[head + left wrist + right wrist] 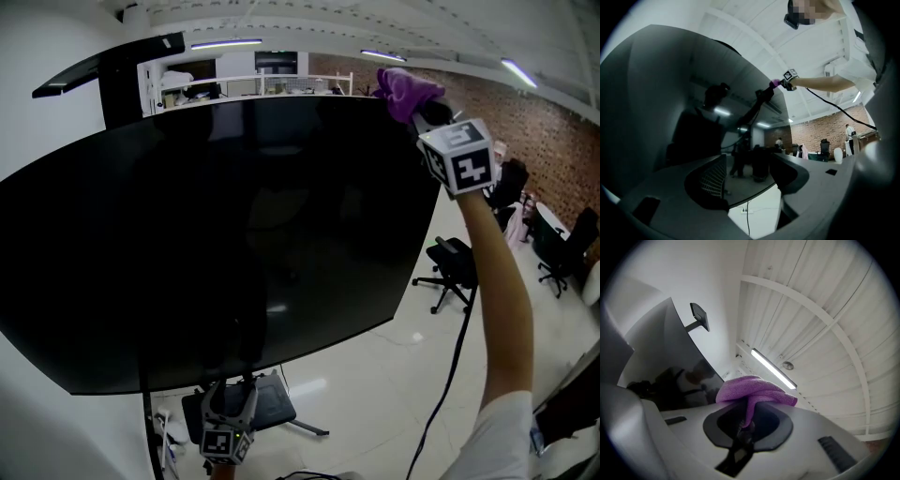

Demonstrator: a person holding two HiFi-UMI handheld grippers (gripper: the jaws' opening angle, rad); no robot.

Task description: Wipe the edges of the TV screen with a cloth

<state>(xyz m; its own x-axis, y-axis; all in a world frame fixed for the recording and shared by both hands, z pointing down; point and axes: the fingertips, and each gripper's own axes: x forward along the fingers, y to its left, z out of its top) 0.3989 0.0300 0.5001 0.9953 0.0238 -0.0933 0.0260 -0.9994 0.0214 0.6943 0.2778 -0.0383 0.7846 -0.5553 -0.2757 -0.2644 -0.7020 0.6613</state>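
Purple cloth (405, 89) sits at top-right corner of black TV screen (216, 234) in head view, pinched by right gripper (418, 105), w/ left gripper (228, 424) low under bottom edge; left gripper view: jaws apart, TV's bottom edge in gap; right gripper view: jaws clamped on cloth beside screen edge.

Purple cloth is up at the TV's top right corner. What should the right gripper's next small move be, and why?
Probably drag the purple cloth a short way down the right edge of the TV screen. The right gripper is shut on it at the top right corner, and that edge runs downward from there.
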